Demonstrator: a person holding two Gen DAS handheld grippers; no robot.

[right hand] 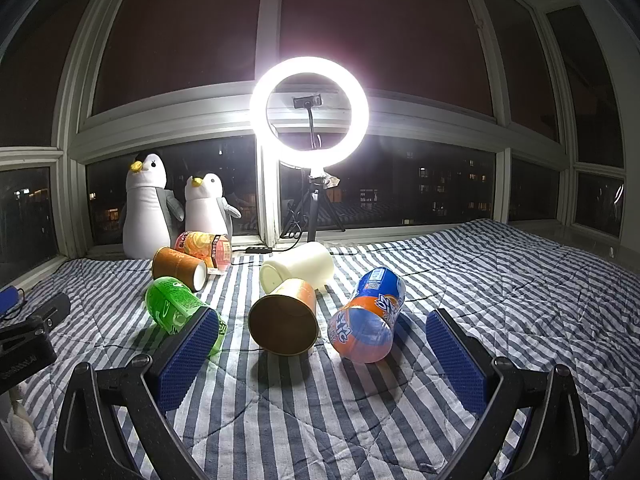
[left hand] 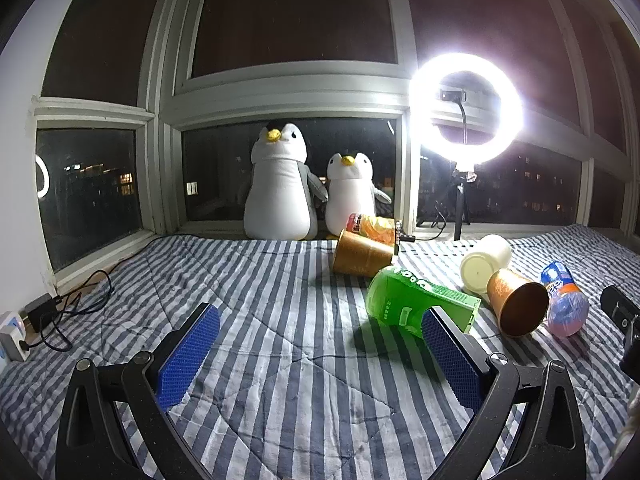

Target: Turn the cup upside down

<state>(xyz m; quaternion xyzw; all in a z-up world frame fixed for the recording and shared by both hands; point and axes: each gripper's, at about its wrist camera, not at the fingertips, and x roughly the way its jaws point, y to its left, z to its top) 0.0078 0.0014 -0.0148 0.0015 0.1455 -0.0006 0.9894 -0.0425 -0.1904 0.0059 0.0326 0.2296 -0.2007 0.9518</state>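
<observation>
- Your right tool (right hand: 322, 354) is spread wide with nothing between its blue pads (right hand: 456, 360). Your left tool (left hand: 320, 354) is just as wide and also holds nothing.
- Several cups lie tipped on the striped bed cover (right hand: 500, 280), and the task does not say which one is meant. My judgement is the nearer brown paper cup (right hand: 286, 318).
- That cup sits centre frame in the right wrist view, just above the gap between the pads. Its open mouth faces you.
- Its long axis runs away from the tool, toward the upper centre of the frame, where its closed end seems to touch the white cup (right hand: 298, 270).
- In the left wrist view the same brown paper cup (left hand: 516, 306) lies far right, beyond the right-hand pad. So your right hand is the better placed one.
- A grip across the cup's sides looks workable, since the pads already straddle its width.
- Close neighbours crowd it: the clear orange-and-blue cup (right hand: 366, 318) at its right and the green cup (right hand: 180, 308) at its left.
- The left-hand pad covers the lower end of the green cup, so its mouth is hidden.
- A second brown cup (right hand: 178, 268) lies at mid left, just in front of an orange-printed clear cup (right hand: 206, 250) that it partly hides.
- The ring light (right hand: 310, 106) glares hard at upper centre and washes out what is around it.
- I cannot tell whether the brown paper cup truly touches the white one or just overlaps it.
</observation>
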